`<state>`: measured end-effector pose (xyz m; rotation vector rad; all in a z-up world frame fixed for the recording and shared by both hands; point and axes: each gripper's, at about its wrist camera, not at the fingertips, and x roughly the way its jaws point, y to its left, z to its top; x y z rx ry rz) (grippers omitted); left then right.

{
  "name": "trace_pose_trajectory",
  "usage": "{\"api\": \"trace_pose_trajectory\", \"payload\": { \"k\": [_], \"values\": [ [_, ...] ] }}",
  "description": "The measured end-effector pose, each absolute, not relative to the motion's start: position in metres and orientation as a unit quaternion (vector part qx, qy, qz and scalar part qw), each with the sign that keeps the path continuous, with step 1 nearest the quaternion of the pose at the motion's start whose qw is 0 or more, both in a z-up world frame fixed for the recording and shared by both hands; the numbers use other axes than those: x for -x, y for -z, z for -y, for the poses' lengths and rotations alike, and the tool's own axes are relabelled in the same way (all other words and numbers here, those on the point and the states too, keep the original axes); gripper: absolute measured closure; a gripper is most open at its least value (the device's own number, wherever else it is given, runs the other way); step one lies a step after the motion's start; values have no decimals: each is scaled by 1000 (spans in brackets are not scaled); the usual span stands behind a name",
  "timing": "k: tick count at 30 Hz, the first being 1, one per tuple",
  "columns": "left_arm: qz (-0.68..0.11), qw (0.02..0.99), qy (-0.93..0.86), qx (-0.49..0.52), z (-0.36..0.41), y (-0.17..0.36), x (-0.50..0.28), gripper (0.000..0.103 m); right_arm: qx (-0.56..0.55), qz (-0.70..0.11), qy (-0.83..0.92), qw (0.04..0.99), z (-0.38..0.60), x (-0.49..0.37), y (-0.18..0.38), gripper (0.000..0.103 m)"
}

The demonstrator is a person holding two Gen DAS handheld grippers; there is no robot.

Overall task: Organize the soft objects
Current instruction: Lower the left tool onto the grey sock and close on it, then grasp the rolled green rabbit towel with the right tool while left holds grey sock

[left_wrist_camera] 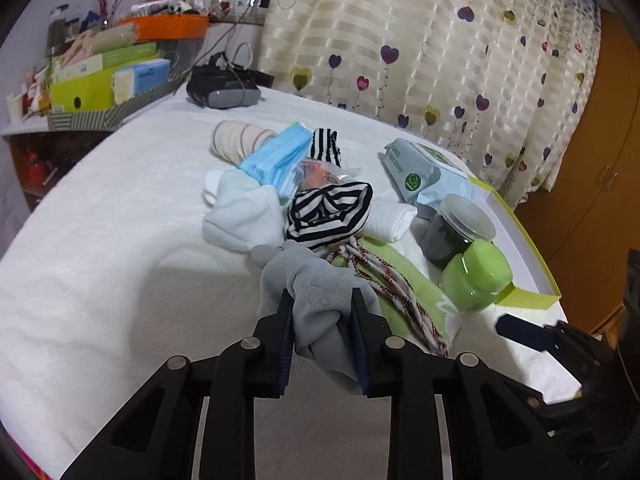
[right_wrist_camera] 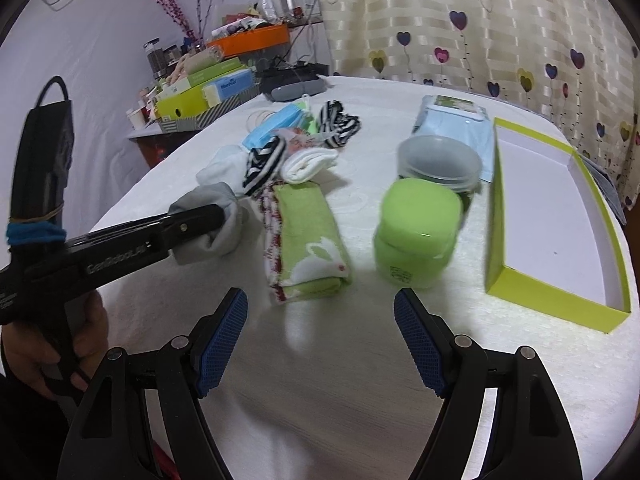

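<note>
Your left gripper [left_wrist_camera: 322, 312] fills the bottom of the left wrist view, its jaws narrowed onto the grey sock [left_wrist_camera: 316, 280], which bunches between the two pads at lower centre; the pads press into the fabric from both sides, so you have hold of it. From the right wrist view the same sock [right_wrist_camera: 218, 220] shows at left of centre, caught at the tip of that tool. Your right gripper [right_wrist_camera: 320, 316] sits at the bottom of its own frame with the jaws standing wide apart and nothing between them, over bare white cloth. As for progress, very little looks sorted: the green-walled box [right_wrist_camera: 556, 296] at the right of the right wrist view shows an empty floor, if that is where the soft things belong. Left in the pile just above the held sock are the striped sock [left_wrist_camera: 332, 212], the pale blue sock [left_wrist_camera: 240, 216], the rolled white sock [left_wrist_camera: 394, 220], the blue face masks [left_wrist_camera: 276, 156] and the green rabbit cloth [right_wrist_camera: 308, 240]. Hard items, the green jar [right_wrist_camera: 416, 232] and the dark jar [right_wrist_camera: 440, 160], stand between that pile and the box, so you will likely need to lift over or steer round them.
</note>
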<state>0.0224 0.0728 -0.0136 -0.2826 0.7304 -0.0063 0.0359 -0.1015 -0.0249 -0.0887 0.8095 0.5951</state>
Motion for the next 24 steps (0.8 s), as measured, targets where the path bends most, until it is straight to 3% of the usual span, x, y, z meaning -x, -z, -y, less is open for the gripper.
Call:
{"api": "trace_pose_trajectory", "payload": {
  "k": [14,17,19,24],
  "values": [
    [-343,928,-4,148,-106,10,-6,79,88,-387,-277,875,56,-55,36,27],
    [-343,927,2,151,-107,12,-6,79,112,-394,-260,875,48,-59,42,37],
    [-343,927,2,151,-108,13,-7,79,132,-391,-243,878,46,-60,46,54],
    [-346,926,0,152,-106,14,-6,79,138,-377,-244,883,50,-55,42,70]
  ]
}}
